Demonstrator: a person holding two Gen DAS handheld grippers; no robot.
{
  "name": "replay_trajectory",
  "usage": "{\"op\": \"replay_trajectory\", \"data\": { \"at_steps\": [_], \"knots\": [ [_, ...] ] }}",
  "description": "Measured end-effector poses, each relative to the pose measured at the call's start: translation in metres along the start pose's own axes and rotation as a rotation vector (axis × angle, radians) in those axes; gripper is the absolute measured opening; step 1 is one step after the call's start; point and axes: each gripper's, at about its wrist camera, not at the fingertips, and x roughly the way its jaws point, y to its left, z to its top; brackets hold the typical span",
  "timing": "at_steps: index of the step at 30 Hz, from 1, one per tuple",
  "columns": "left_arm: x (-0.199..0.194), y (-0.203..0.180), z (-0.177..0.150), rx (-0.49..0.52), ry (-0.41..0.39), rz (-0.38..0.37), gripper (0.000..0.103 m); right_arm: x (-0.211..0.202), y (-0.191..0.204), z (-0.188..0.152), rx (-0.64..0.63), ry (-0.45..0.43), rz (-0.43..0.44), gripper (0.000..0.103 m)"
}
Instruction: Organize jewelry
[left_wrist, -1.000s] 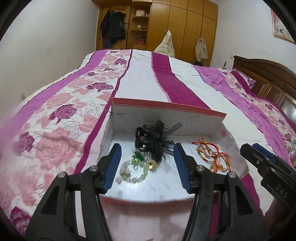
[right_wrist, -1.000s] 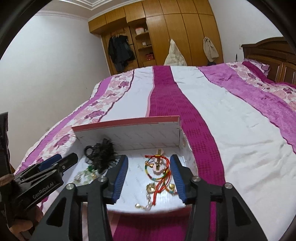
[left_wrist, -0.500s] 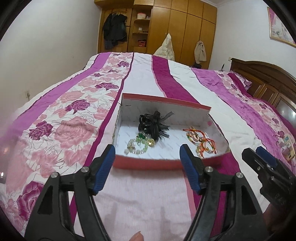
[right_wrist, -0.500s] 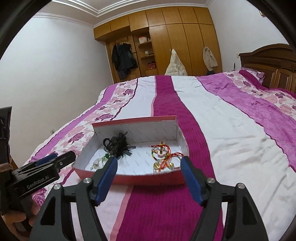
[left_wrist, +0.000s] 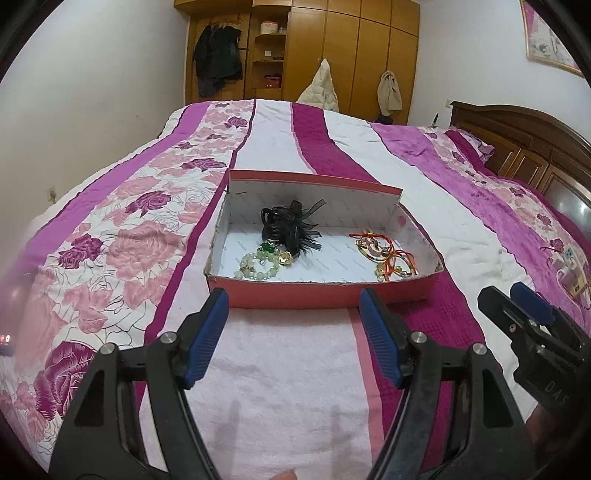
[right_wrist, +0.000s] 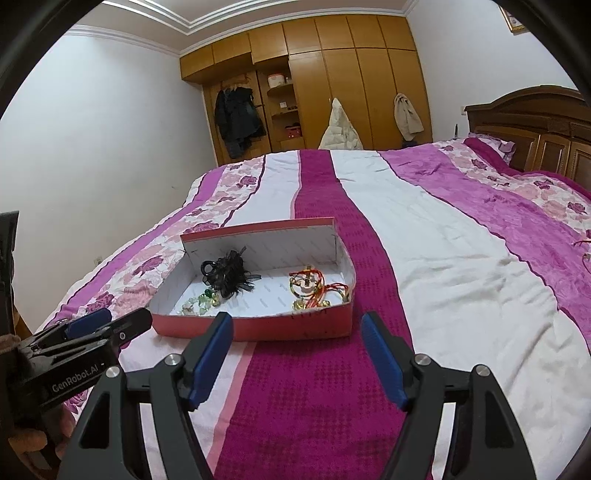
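**Two empty grippers drawn back from a filled jewelry box**

Two grippers occupy the near field, both short of the box. The left gripper (left_wrist: 293, 336) stands with jaws wide and nothing between them, its blue pads over the pink stripe of the bedspread (left_wrist: 288, 387). The right gripper (right_wrist: 297, 354) is likewise wide and empty, over the dark magenta stripe. A second ago each pair of jaws stood narrower and reached inside the box, framing the beads on the left and the cord bracelets on the right; now both sit well clear of its front wall.

Beyond the pads lies the red box (left_wrist: 295, 295), open, white-lined, resting on the bed. Inside it, from near to far: a pale green bead bracelet (left_wrist: 256, 266) at front left, just beside a small gold piece (left_wrist: 285, 258); red and orange cord bracelets (left_wrist: 386, 253) at front right; a black ribbon hair clip (left_wrist: 290, 227) toward the back wall.

Judged from this, every visible piece is already deposited and released, and the retreat suggests the sorting is complete or nearly so. No loose jewelry shows on the bedspread. Farther back stand the wardrobe (left_wrist: 343, 51) and headboard (right_wrist: 535, 125).
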Motion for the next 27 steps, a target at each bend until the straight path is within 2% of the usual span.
{"op": "replay_trajectory", "data": {
  "at_steps": [27],
  "knots": [
    [-0.0048, 0.0084, 0.0021, -0.018, -0.024, 0.004, 0.065, -0.0004, -0.0035, -0.0016, 0.011, 0.005, -0.001, 0.074]
  ]
}}
